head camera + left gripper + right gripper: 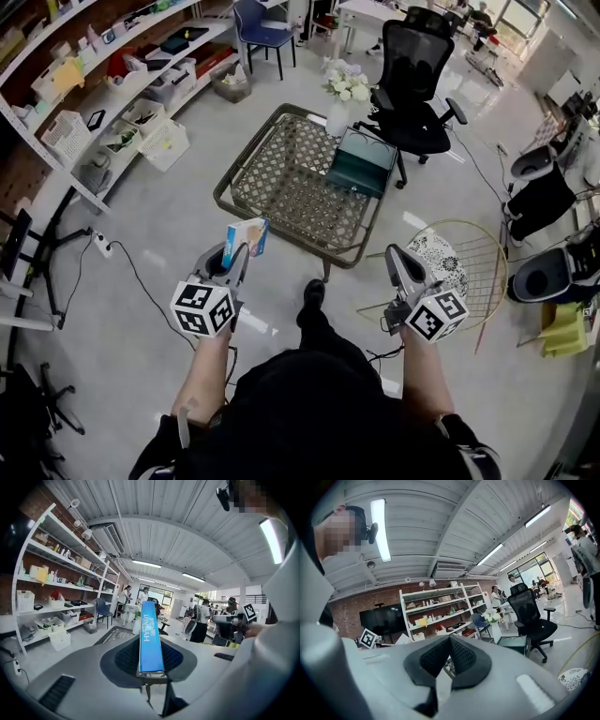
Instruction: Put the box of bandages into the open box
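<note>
Edge of box of bandages (151, 637): blue, white lettering; open box (361, 161): dark teal. Lattice pattern on counter (281, 178) top, olive frame; office chair (417, 84) black.

The slim blue box of bandages (247, 236) stands upright, clamped in the left gripper (237, 253). The dark green open box (361, 161) sits on the lattice tabletop (281, 183), well apart.

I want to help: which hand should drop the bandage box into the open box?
Left. The left gripper clamps the slim blue cardboard bandage box; the right gripper is shut and empty.
</note>
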